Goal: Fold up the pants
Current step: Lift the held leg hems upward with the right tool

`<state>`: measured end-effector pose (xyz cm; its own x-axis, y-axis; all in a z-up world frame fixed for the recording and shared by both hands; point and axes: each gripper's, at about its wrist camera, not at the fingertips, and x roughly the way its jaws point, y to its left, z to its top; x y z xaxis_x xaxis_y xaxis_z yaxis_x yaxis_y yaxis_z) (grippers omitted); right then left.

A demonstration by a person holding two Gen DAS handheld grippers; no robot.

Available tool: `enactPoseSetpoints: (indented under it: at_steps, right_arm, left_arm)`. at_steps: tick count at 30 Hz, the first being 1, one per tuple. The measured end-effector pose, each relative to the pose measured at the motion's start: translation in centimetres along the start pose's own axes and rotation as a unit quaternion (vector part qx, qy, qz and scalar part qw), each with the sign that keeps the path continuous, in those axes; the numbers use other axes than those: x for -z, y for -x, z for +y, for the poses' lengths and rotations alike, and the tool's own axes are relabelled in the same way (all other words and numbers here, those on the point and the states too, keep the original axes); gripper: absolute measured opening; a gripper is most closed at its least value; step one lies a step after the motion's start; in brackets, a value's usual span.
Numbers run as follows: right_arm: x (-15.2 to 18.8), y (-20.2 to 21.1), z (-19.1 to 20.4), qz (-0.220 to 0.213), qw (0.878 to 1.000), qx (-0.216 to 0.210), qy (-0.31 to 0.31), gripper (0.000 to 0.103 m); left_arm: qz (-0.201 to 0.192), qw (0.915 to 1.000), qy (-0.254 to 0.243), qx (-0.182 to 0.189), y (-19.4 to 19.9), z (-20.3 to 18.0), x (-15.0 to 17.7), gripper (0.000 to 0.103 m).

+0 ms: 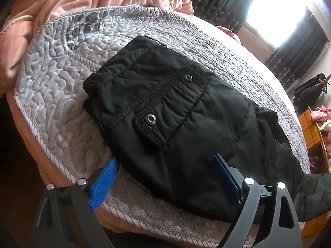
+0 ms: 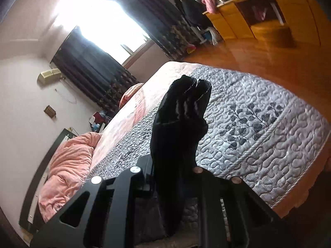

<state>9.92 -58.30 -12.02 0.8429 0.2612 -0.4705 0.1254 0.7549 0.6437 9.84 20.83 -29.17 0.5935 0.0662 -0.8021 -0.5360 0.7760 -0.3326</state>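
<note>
Pants: black nylon pants with snap-buttoned pocket lay on grey quilted bedspread.
Left gripper: blue fingers spread wide, straddling the waist end.
Right gripper: pressed together, pinching the lifted leg cuffs.

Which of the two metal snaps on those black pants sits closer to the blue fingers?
The lower snap, by the pocket flap's corner, lies nearer the blue fingers. The other snap sits farther up the pants.

a home bedroom: a quilted bed, dark window curtains and a wooden dresser.
</note>
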Motion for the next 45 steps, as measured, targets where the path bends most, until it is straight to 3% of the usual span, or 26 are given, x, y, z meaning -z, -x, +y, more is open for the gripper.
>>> enactPoseSetpoints:
  at_steps: [18, 45]
  right_arm:
    - [1.0, 0.5, 7.1, -0.003, 0.996, 0.018, 0.086, 0.015]
    - [5.5, -1.4, 17.7, 0.005, 0.969, 0.049, 0.243, 0.015]
  left_arm:
    - [0.010, 0.9998, 0.014, 0.013, -0.2, 0.5, 0.1, 0.091]
    - [0.016, 0.9987, 0.033, 0.036, -0.2, 1.4, 0.3, 0.091]
